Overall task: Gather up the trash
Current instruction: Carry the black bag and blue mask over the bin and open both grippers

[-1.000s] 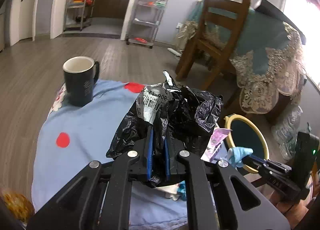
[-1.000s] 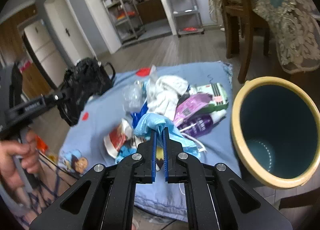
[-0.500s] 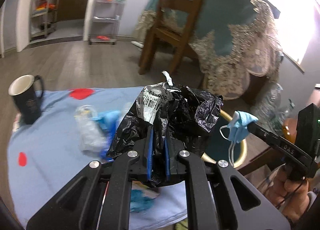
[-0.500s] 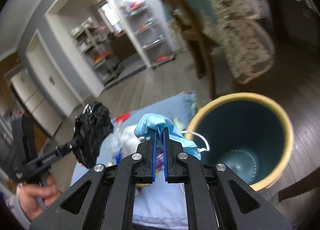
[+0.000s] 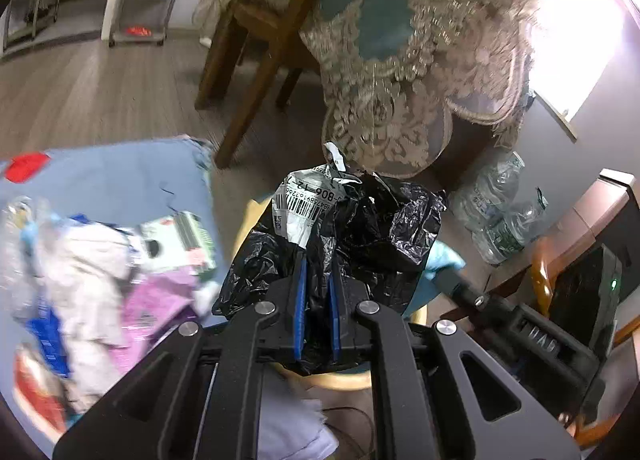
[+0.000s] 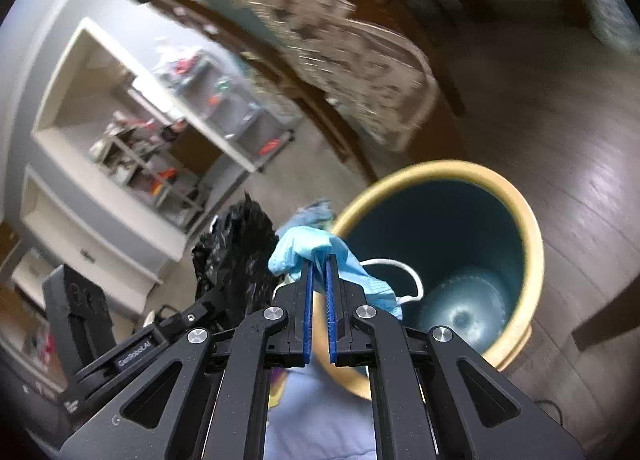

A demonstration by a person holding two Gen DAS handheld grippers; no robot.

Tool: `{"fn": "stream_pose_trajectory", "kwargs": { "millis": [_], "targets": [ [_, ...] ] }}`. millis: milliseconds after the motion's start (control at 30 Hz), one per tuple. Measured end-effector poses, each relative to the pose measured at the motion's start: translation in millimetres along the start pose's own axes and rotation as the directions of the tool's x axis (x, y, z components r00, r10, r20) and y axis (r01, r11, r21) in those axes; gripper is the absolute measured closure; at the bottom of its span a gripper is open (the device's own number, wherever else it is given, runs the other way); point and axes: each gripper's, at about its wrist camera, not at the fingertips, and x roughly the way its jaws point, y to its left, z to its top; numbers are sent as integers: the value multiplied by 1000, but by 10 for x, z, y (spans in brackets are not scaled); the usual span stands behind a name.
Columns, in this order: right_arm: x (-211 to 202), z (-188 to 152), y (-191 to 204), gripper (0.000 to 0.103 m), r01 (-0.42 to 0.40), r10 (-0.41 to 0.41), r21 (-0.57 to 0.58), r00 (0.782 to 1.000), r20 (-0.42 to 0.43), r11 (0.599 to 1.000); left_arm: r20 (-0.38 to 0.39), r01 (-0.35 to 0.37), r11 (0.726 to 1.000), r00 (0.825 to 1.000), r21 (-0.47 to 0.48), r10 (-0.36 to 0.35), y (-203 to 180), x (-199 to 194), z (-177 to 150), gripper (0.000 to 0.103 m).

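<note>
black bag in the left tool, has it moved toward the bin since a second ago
Yes. The black bag, clamped in the left tool, has swung away from the blue cloth and now sits over the yellow-rimmed bin, beside the right tool's blue mask.

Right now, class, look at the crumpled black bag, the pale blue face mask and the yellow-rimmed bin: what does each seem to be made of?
Crumpled black bag: thin glossy plastic film, judging by sharp shiny creases; a printed barcode label is stuck on.
Pale blue face mask: soft matte, probably non-woven fabric, with a white elastic loop.
Yellow-rimmed bin: smooth rigid walls with a sheen inside; plastic or coated metal, hard to tell.
</note>
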Motion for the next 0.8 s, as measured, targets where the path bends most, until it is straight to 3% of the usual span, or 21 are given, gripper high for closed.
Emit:
{"fn": "stream_pose_trajectory", "kwargs": {
  "millis": [200, 367, 433, 500, 800],
  "targets": [
    [164, -55, -227, 94, 126, -123, 52, 991, -62, 991, -76, 28, 994, 996, -102, -36, 13, 541, -36, 94],
    [195, -73, -320, 77, 175, -171, 68, 983, -66, 982, -130, 22, 994, 991, -108, -36, -9, 804, -81, 91],
    [193, -78, -338, 69, 183, -179, 69, 982, -63, 981, -130, 15, 995, 991, -101, -29, 0, 801, -90, 80],
    [174, -80, -340, 64, 189, -185, 68, 981, -52, 980, -117, 6, 995, 993, -99, -18, 38, 726, -101, 61],
    [113, -96, -179, 52, 196, -196, -6, 981, -10, 981, -30, -7, 1000, 1000, -6, 7, 88, 141, -53, 50]
  ]
}}
